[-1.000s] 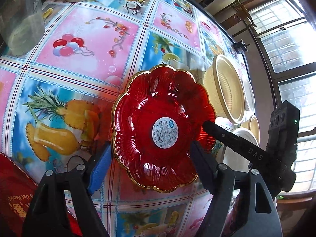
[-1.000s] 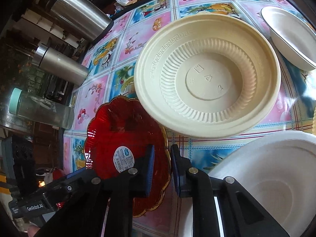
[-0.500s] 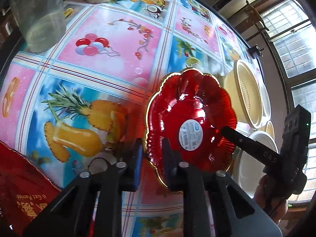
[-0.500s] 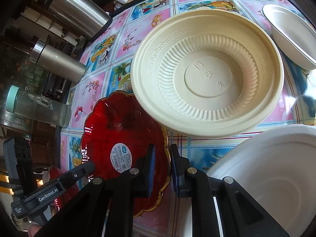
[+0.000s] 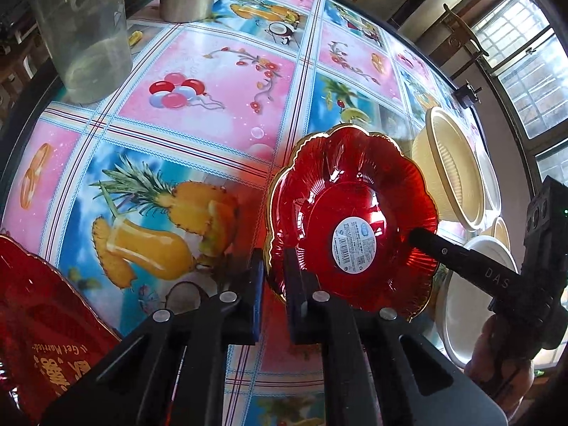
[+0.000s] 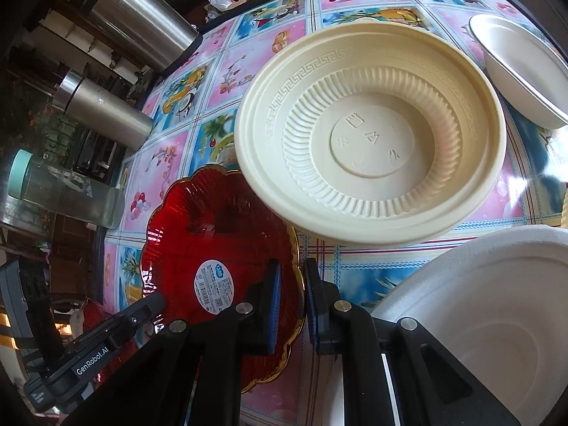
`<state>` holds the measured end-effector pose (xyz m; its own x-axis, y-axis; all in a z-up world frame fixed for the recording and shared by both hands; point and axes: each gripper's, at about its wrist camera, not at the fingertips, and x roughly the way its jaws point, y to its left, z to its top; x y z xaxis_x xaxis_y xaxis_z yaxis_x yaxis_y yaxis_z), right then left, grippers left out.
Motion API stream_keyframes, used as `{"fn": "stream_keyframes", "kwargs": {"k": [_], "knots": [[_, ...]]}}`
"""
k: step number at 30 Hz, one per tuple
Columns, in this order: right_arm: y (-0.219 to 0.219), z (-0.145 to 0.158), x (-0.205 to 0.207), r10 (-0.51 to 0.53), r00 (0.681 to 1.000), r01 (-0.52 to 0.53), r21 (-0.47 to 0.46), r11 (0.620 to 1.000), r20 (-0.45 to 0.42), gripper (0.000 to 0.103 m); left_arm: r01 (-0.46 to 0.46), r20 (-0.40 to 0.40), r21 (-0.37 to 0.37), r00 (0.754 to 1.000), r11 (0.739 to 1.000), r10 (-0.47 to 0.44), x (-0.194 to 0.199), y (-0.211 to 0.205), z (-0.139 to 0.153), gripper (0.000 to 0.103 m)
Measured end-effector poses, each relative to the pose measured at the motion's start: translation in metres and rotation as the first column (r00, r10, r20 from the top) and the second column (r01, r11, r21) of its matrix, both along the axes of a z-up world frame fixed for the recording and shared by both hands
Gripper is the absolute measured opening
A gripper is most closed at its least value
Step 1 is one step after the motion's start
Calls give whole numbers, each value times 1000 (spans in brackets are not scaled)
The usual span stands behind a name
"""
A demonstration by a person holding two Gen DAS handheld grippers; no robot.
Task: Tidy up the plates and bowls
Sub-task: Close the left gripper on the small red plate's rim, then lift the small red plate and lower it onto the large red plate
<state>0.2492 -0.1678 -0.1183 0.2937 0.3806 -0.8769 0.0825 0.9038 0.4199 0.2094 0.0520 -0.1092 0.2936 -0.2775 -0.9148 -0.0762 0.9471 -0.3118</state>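
both grippers pinch opposite rims of the red plate (image 5: 351,220) at frame centre: left gripper (image 5: 273,284), right gripper (image 6: 293,305). uneven pulls could crack it or knock the cream bowl (image 6: 372,135) beside it.

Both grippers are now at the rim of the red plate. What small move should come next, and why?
Probably lift the red plate slightly. The left gripper and right gripper each pinch its gold rim on opposite sides, and the cream bowl overlaps its far edge.
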Motion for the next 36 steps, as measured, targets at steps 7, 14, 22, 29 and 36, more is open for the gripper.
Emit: {"fn": "stream_keyframes", "kwargs": {"k": [7,14,22,29,36], "knots": [[-3,3,-8,-8,1000,8,32,999,14,12,-11,49,-8,999,1000,12,-15,3,7,8],[13,22,-25,24,997,-28,45,999,78,12,-25,121,-9,992,1000,26,-38,16,29,8],[54,51,-51,109,980,-115,25,993,167,12,-63,201,11,978,998,59,-72,46,56,8],[86,68,-76,151,963,-161,27,987,223,12,-95,237,17,967,995,88,-98,78,71,8],[126,71,-95,193,950,-211,52,976,244,11,-143,268,29,954,989,130,-126,116,79,8]]}}
